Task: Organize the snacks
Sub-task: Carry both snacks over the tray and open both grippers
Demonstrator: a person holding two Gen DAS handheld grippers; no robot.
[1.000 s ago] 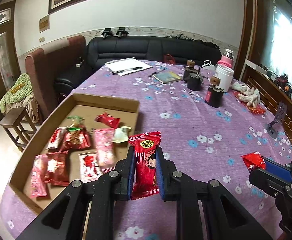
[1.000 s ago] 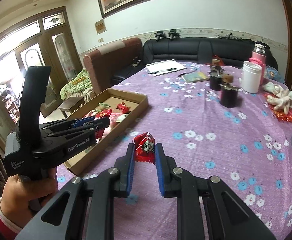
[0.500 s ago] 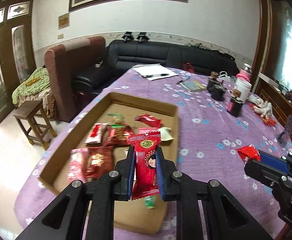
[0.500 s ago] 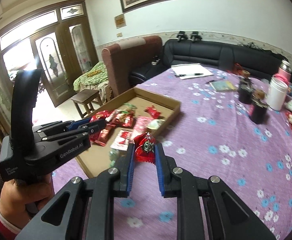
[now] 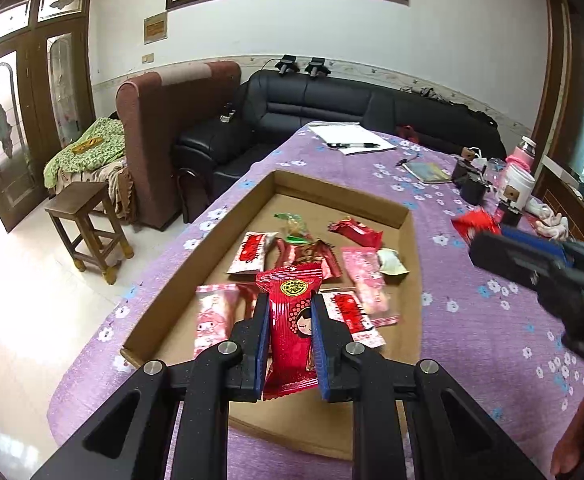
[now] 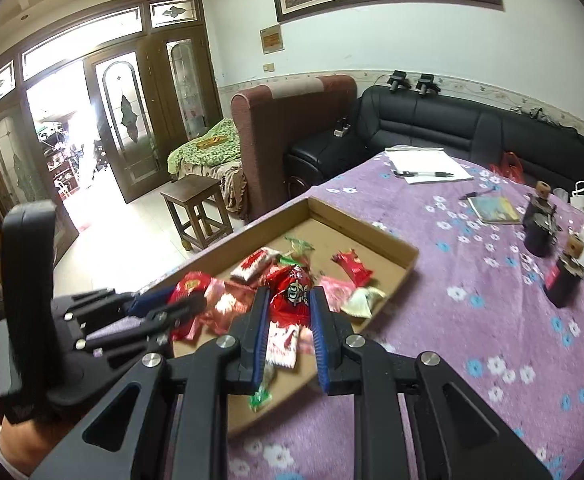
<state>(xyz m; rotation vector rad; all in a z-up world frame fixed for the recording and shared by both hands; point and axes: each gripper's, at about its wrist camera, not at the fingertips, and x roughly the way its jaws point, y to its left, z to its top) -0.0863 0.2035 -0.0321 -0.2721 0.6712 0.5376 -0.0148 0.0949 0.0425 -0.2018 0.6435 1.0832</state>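
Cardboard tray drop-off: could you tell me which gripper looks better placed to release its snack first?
Probably the left gripper: its red packet hangs over the cardboard tray interior. The right gripper, holding a red candy, sits nearer the tray's near edge.

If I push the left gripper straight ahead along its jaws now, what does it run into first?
Probably the loose snacks in the cardboard tray. The left gripper, shut on the long red snack packet, points over the tray floor toward the dark red wrapper just beyond the packet's tip. Its height above them is unclear.
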